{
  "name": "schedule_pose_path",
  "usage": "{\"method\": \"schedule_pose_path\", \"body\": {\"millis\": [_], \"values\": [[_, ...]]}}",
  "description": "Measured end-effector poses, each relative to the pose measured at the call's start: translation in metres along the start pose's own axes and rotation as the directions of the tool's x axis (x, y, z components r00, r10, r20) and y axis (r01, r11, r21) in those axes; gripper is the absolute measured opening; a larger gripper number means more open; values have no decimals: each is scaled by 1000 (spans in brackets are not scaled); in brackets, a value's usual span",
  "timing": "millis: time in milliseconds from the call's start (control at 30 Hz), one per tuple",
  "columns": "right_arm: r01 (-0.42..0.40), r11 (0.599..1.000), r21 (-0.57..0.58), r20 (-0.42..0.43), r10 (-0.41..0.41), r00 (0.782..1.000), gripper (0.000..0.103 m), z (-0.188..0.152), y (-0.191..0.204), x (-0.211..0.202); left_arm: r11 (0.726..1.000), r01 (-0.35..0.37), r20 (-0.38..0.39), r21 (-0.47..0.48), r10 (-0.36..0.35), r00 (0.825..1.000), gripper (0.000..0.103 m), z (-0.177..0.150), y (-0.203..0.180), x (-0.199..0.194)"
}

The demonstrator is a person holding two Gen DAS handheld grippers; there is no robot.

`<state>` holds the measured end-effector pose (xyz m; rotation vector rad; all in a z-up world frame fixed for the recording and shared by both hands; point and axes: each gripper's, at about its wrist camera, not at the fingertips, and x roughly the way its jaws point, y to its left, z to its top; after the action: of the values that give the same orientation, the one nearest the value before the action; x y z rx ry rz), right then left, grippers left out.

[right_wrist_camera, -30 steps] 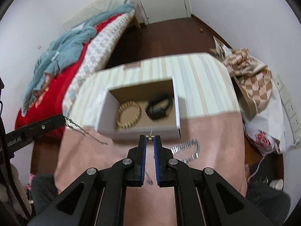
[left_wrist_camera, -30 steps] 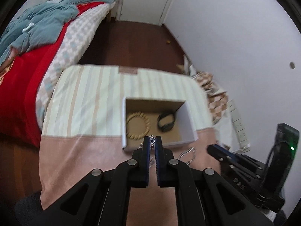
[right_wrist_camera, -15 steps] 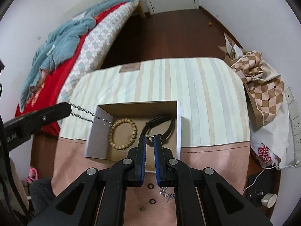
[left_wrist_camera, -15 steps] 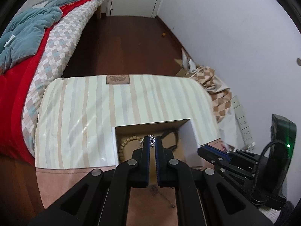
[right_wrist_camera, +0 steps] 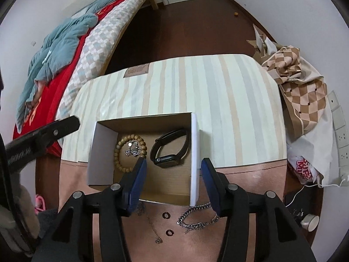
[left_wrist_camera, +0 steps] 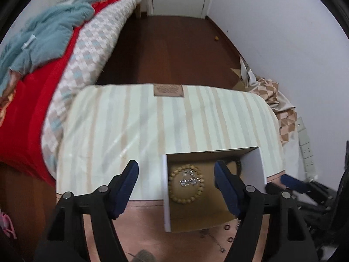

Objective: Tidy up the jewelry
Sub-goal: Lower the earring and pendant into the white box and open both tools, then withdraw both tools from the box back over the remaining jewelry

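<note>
An open cardboard box (right_wrist_camera: 101, 152) with white walls sits on the table. In it lie a wooden bead bracelet (right_wrist_camera: 121, 155), a thin silver chain (right_wrist_camera: 132, 151) bunched inside that ring, and a black smart band (right_wrist_camera: 170, 149). My right gripper (right_wrist_camera: 174, 163) hovers over the box's near half, its jaws opening with nothing held. My left gripper (left_wrist_camera: 176, 170) hangs above the bead bracelet (left_wrist_camera: 186, 184) and chain (left_wrist_camera: 188, 179), its jaws also opening and empty. On the pink cloth in front of the box lie a silver link bracelet (right_wrist_camera: 196, 218), two small dark rings (right_wrist_camera: 166, 214) and a pendant necklace (right_wrist_camera: 158, 240).
The table's striped cloth (right_wrist_camera: 196, 87) stretches behind the box. A bed with red and teal covers (right_wrist_camera: 54, 50) runs along the left. A checked bag (right_wrist_camera: 301, 91) and wall sockets (right_wrist_camera: 340, 131) are on the right, with dark wooden floor (right_wrist_camera: 185, 28) beyond.
Both grippers were shut on the ends of the silver chain and carried it forward over the box. Now both have opened, and the chain lies inside the bead bracelet.
</note>
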<state>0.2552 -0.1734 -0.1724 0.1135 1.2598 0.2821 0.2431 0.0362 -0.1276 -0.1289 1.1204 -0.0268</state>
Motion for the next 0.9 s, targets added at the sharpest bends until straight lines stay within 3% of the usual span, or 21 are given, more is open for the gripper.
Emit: {"method": "schedule_pose_path", "body": {"millis": [67,100,200,300,500,900], "values": [[14,1000,9,6,-14,1000,58,0,-2,-3,1000,-21,2,-4,21,1000,71,-5,3,-2],[26,1000,12,10,-26,1000,66,-1,-3,-5,1000,-25,2,-8,25,1000,73,-6,4,-2],[68,998,4,9,-68,998,82,-7,-3,-7,998,-59,5,-15,59,998,92,-20,8,-4],[128,991,-26,-11,-128,992,95,-16,2,-3,996,-87,6,-13,87,996,96,-32,9,-4],[195,978,-80,-10,-196,980,102,-35,17,0,992,-128,25,2,128,991,96,-52,6,-12],[223,971,-91,53,-219,974,102,-50,36,-34,985,-169,80,-22,170,982,97,-71,5,-50]]}}
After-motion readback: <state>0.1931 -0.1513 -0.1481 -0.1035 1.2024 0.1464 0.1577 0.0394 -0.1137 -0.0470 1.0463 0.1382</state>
